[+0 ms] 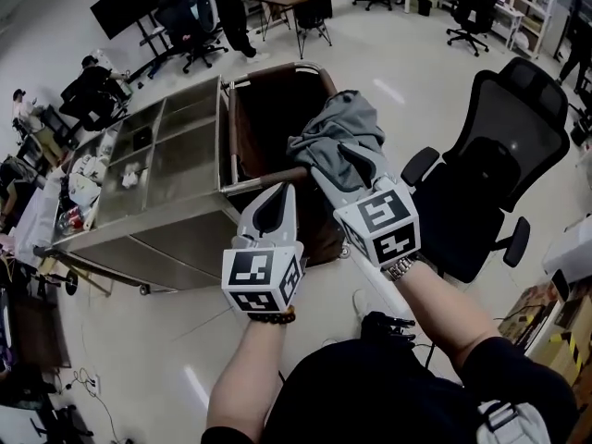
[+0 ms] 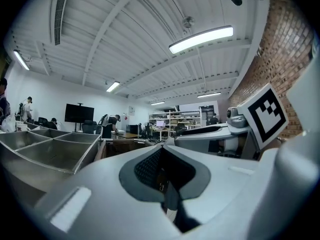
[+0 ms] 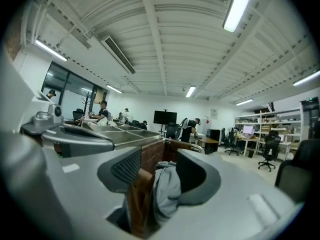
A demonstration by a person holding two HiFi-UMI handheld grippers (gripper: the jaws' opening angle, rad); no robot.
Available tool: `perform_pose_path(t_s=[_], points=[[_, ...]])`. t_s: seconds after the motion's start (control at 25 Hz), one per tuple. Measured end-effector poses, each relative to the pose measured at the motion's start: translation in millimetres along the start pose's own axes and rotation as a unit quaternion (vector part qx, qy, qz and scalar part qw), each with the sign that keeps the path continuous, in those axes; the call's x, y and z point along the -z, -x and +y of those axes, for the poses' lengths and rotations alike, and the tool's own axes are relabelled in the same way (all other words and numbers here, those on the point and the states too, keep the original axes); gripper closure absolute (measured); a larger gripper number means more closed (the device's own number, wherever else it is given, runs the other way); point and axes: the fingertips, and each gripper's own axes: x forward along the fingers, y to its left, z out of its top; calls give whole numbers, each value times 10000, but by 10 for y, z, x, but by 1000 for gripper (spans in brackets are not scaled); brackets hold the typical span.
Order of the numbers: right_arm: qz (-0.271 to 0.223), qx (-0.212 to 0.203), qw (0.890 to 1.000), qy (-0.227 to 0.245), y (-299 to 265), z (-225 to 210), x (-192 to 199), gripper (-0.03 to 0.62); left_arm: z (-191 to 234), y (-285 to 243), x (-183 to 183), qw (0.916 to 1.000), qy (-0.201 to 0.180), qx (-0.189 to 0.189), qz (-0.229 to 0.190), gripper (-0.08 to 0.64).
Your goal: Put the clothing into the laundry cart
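Note:
A crumpled grey garment (image 1: 338,132) hangs over the near right corner of the laundry cart (image 1: 268,74), a brown bin with a metal rim. My right gripper (image 1: 321,171) is shut on the garment's lower edge, just above the cart's front rim. In the right gripper view the grey cloth (image 3: 166,189) is pinched between the dark pads of the right gripper (image 3: 157,173), with the cart's brown wall behind it. My left gripper (image 1: 279,195) points at the same front rim, shut and holding nothing. The left gripper view shows its jaws (image 2: 165,151) together.
A steel trolley top with several compartments (image 1: 157,160) adjoins the cart on the left. A black office chair (image 1: 499,160) stands close on the right. Cluttered desks (image 1: 55,202) line the far left. A person (image 1: 233,7) stands at a desk behind the cart.

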Motion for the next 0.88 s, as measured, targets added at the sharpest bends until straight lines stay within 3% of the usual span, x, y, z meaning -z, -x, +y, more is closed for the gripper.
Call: perform_pose_path(t_s=[0.44, 0.88], points=[[-48, 284, 9995, 125, 487, 170, -41, 411, -352, 194, -71, 9993, -1, 378, -35, 558], [-184, 22, 9996, 203, 719, -95, -7, 423, -699, -47, -87, 9998, 1, 172, -42, 557]])
